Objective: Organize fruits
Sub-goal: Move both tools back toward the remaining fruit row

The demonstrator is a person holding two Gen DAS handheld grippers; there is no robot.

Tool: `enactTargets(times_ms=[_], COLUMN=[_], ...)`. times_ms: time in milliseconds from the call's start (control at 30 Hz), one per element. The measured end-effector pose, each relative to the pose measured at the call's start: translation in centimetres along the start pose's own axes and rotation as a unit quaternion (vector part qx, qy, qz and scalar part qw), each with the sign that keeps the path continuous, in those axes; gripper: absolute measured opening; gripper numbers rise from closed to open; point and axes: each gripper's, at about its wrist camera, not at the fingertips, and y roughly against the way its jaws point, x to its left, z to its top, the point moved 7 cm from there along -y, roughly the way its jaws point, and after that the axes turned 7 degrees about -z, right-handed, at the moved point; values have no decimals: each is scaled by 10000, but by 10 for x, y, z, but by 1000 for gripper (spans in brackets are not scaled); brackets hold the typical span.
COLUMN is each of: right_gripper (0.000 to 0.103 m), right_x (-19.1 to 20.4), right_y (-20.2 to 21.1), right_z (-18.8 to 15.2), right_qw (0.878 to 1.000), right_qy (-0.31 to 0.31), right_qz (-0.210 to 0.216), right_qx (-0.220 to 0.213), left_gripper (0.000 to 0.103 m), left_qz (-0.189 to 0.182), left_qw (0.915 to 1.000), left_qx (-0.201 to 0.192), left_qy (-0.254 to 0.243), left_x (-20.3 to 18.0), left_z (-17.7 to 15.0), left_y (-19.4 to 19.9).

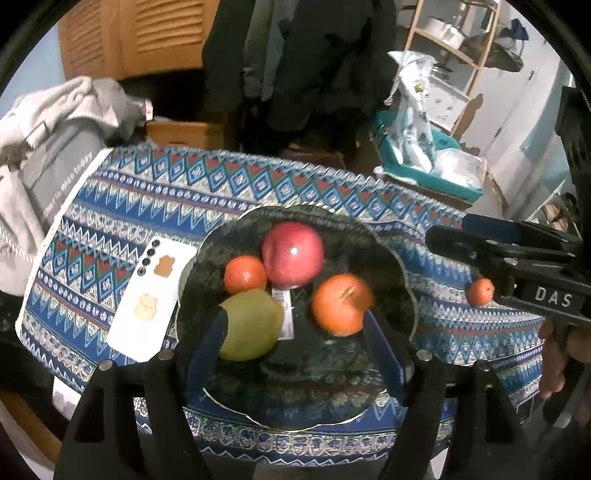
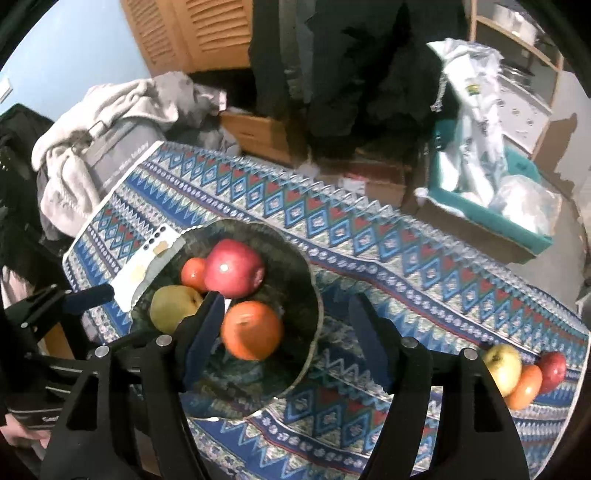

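The large orange (image 2: 252, 329), round with no long axis, is seen lying in the dark bowl (image 2: 295, 266) on the table (image 2: 424, 266), stem dimple turned upward, beside a red apple (image 2: 233, 268), a green apple (image 2: 173, 306) and a small orange (image 2: 193, 274). Both tongs are tilted steeply down over the bowl. The right tongs (image 2: 288, 339) are parted, the orange just inside the left finger, untouched. The left tongs (image 1: 295, 332) stand wide and empty, with the fruit lying between and beyond their fingers.

Dim indoor light, strong fisheye bending at edges — soft motion blur, dark vignette

Cluttered home — laundry (image 1: 55, 110), louvered closet (image 1: 147, 33)
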Motion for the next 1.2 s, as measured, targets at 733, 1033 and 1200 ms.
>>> enactTargets(times_ms=[733,1033,1200], right_gripper=[75,75,75], right_x=[-33,-54,-70], right_y=[111,132,141], right_z=[-1,-12,-20], right_qw=[9927,9896,9880], right_qy=[-79,-231,-314], right_qz=[-235,-316,-430], right_qx=[-1182,-1384,-1446], left_gripper=[81,81,81], left_qz=[-207,-251,-307], left_qw=[9934,9912,9895], left_qx=[-774,-858,-865], left_qy=[-815,-973,-1118], left_x=[-77,-97,-115], left_z=[27,30,31], left_y=[61,68,69])
